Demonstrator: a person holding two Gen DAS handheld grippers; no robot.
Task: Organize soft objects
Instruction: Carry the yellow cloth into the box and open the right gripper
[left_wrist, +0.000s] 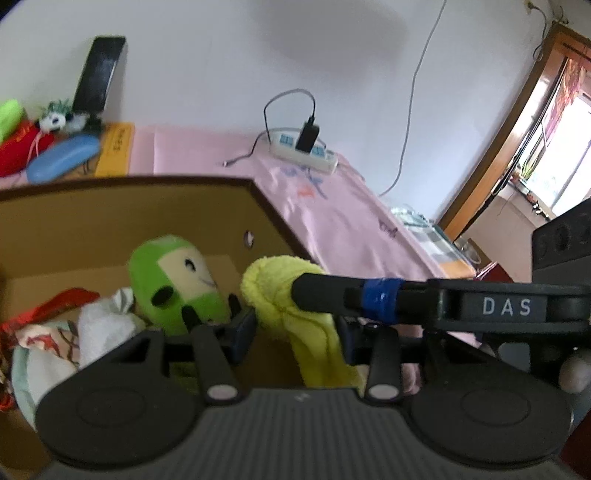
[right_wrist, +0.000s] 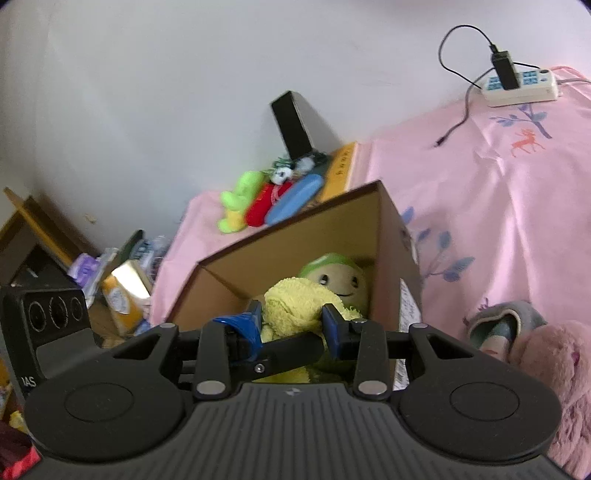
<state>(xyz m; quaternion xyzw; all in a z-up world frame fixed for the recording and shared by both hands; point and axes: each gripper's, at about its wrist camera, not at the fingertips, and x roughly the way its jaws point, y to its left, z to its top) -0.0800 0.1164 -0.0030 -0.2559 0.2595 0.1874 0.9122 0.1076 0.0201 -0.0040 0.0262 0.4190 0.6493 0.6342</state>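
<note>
So both claws tilt down over the cardboard box (right_wrist: 288, 236): right claw (right_wrist: 293, 325) and left claw (left_wrist: 291, 332) each clenched on the yellow towel (right_wrist: 291, 302).

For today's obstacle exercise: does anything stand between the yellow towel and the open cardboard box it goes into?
Nothing visible blocks it. The yellow towel hangs over the open cardboard box; a green plush already lies inside, behind the towel.

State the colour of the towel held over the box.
Pale yellow towel; right wrist view shows it best.
</note>
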